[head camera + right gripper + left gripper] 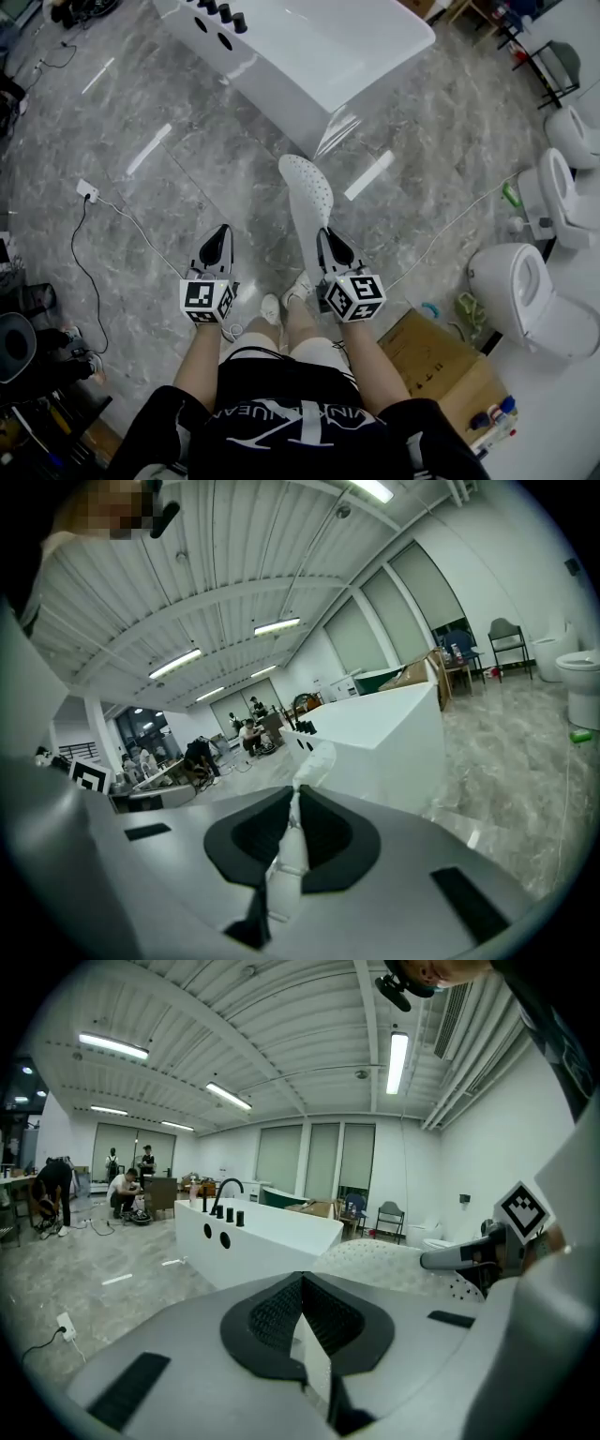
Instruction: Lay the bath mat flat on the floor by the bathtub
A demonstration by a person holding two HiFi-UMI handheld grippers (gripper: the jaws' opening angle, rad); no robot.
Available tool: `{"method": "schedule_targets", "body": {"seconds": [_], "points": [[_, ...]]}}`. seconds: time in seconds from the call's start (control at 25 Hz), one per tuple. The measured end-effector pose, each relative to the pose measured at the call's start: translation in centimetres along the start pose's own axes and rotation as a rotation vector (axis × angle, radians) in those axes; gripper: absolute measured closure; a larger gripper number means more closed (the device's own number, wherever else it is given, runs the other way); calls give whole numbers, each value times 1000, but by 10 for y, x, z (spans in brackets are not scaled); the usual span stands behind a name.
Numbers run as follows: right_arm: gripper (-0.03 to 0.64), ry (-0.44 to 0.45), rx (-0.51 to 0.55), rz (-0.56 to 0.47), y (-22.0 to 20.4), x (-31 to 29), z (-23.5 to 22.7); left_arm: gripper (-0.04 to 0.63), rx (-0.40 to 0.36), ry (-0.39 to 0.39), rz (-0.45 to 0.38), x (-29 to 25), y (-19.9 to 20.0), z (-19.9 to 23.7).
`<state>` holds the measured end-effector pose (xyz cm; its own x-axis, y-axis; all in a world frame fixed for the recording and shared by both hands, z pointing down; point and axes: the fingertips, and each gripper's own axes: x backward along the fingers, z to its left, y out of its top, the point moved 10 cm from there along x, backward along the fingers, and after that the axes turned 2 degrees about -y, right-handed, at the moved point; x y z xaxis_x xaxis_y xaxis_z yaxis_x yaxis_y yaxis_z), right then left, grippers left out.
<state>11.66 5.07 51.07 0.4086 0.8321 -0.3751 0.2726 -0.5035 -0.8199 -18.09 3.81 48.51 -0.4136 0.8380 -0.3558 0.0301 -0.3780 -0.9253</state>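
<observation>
The white perforated bath mat [307, 192] hangs in the air in front of me, folded narrow, its far end toward the white bathtub [309, 56]. My right gripper [330, 239] is shut on the mat's near end; in the right gripper view the mat [314, 761] runs out between the jaws toward the tub [375, 738]. My left gripper [219, 234] is held level to the left of the mat, apart from it, jaws together with nothing in them. From the left gripper view the dotted mat [384, 1262] shows at right, in front of the tub [253, 1241].
Toilets [525, 291] stand along the right side, and a cardboard box [441, 361] lies by my right leg. A power strip [87, 190] with its cable lies on the marble floor at left. People [122, 1190] work far behind the tub.
</observation>
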Motion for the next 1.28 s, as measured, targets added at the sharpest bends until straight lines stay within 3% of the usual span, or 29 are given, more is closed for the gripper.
{"method": "schedule_targets", "body": {"seconds": [0.24,0.44,0.68,0.96,1.16,1.28], "points": [[580,71,58,89,-14,-65,-13,583,29,24,-39,-49,-5,17],[580,68,52,123,-30,-123,-4,583,42,-1,8,-77,-15,47],[580,59,-37,97,-47,-186,25,583,26,-28,62,-100,-24,103],[580,82,-173,28,-60,-244,69,583,-13,-30,54,-114,-13,158],[580,-1,-289,-21,-84,-273,60,583,-11,-11,46,-123,-23,176],[580,-68,-298,-22,-108,-287,38,583,-24,1,31,-129,-38,173]]}}
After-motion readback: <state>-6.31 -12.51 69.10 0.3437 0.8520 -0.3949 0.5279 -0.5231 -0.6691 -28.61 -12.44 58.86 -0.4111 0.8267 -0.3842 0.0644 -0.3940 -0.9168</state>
